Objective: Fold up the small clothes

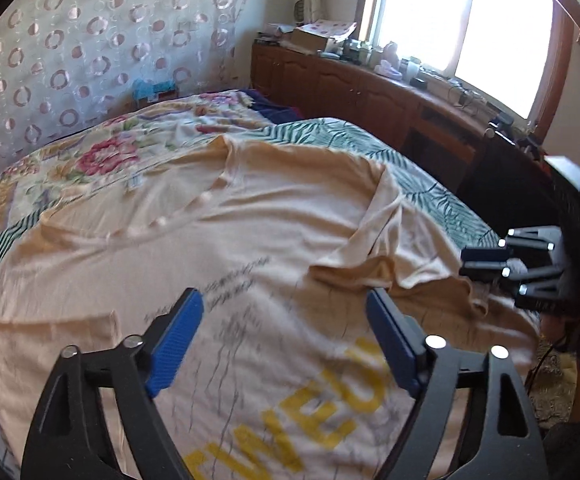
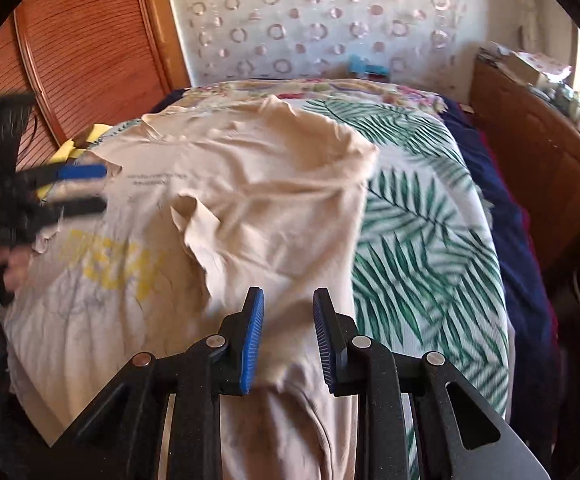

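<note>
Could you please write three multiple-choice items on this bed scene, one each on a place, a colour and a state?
1. Where does the beige cotton T-shirt lie?
A. on the palm-leaf bedspread
B. on the wooden cabinet
C. on the floor

2. What colour are the large letters printed on the T-shirt?
A. red
B. yellow
C. green

3. How does the left gripper stand?
A. shut on the T-shirt
B. shut on nothing
C. open, holding nothing

Answers:
1. A: the shirt is spread over the green leaf print in both views.
2. B: the print shows yellow on the beige cloth.
3. C: its blue pads stand wide apart above the cloth, nothing pinched between them.
</note>
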{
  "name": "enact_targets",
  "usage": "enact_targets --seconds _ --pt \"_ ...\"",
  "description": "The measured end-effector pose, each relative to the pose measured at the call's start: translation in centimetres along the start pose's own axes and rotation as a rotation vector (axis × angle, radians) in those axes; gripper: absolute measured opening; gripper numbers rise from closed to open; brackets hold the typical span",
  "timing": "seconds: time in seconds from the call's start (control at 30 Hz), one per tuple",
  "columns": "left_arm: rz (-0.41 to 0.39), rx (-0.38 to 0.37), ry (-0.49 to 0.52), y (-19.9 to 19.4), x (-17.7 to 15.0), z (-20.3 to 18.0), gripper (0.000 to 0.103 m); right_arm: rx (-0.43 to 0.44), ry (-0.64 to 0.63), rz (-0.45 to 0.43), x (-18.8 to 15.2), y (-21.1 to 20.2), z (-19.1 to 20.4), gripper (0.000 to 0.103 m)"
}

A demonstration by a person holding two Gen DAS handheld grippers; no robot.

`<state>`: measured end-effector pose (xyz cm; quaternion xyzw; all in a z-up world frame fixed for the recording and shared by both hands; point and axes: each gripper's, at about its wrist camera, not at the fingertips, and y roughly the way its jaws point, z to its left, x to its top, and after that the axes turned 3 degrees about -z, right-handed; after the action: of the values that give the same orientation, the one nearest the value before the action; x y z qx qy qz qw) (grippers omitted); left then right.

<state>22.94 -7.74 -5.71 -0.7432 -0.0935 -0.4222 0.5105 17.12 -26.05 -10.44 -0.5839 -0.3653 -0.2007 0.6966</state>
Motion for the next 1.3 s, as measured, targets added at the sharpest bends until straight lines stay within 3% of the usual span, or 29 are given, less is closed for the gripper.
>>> enact_targets --seconds 0.2,0.43,0.57,0.63,0.7,0.9,1.0,1.13,1.3 --pt "0.061 -0.046 0.021 3.8 2.6 -1.0 0.054 -0.074 0.019 -0.009 -1.0 -1.1 -0.8 0.026" --pt "0.15 -0.071 0.023 6.8 1.9 -1.7 0.049 -0.079 0.021 -0.012 -2.0 -2.5 -1.4 0.026" --pt "0.145 -0.062 0.048 6.5 1.4 -2.3 0.047 -0.07 0.023 -0.015 -2.1 -2.4 -1.6 0.026" --pt "0.142 -0.065 0.058 6.3 1.2 -2.5 0.029 -0.067 0.028 -0.03 -2.0 -2.6 -1.9 0.026" --pt "0.14 -0.066 0.063 6.1 1.1 -2.6 0.005 -0.051 0.021 -0.062 -1.7 -3.4 -1.8 0.026" --pt "-0.013 -0.082 0.023 1.8 2.3 -2.4 0.004 0.047 -0.001 -0.074 -1.1 -3.6 -0.6 0.026" --pt "-0.044 -0.058 0.019 0.6 2.8 -1.8 0.004 0.099 -0.019 -0.069 -1.0 -3.6 0.3 0.026" --pt "-0.044 -0.012 0.001 0.2 2.6 -0.8 0.004 0.145 -0.045 -0.054 -1.2 -3.5 1.4 0.026" --pt "0.027 0.028 -0.005 2.0 1.0 0.1 0.004 0.186 -0.06 -0.021 -1.7 -2.8 2.0 0.026"
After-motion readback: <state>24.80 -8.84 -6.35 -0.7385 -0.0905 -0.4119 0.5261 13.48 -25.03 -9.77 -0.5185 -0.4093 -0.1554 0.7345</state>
